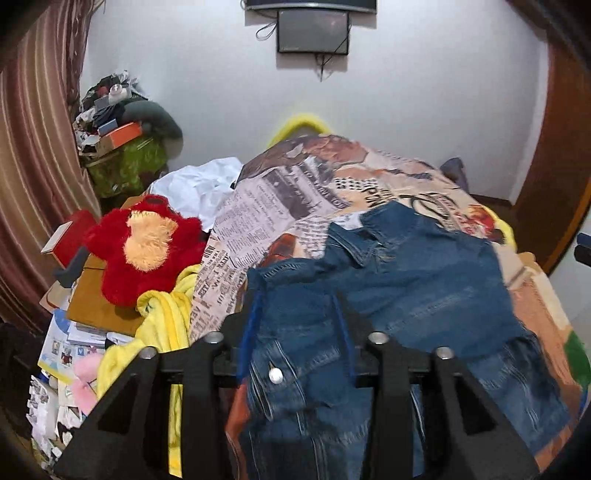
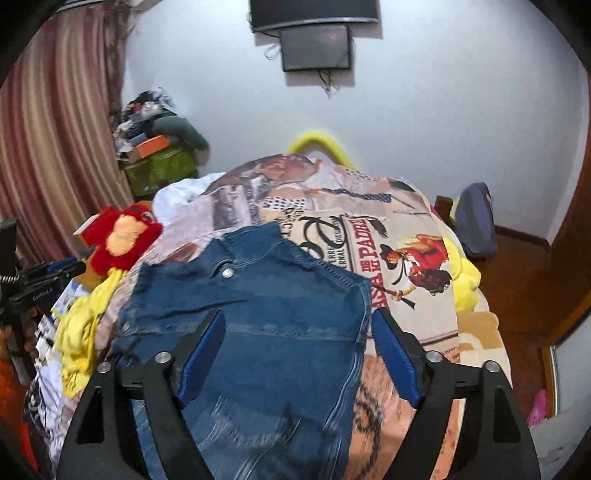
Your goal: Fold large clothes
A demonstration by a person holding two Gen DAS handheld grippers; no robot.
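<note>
A blue denim jacket [image 1: 406, 280] lies spread on the bed, collar toward the far wall and a metal snap showing near the collar. In the right wrist view the denim jacket [image 2: 266, 295] fills the middle. My left gripper [image 1: 297, 306] hangs open above its near left part, nothing pinched between the blue pads. My right gripper [image 2: 297, 317] stands wide open over the jacket's lower half, and both blue pads [image 2: 203, 354] are clear of the cloth. The left gripper [image 2: 48, 277] also shows at the left edge, held by a hand, beside the bed.
The bed carries a printed newspaper-pattern cover [image 1: 258, 218]. A red plush toy [image 1: 144, 247], yellow cloth [image 1: 166, 321], a white garment [image 1: 199, 184] and papers crowd the left side. A striped curtain [image 1: 33, 177] hangs at left; a screen [image 1: 314, 31] is on the far wall.
</note>
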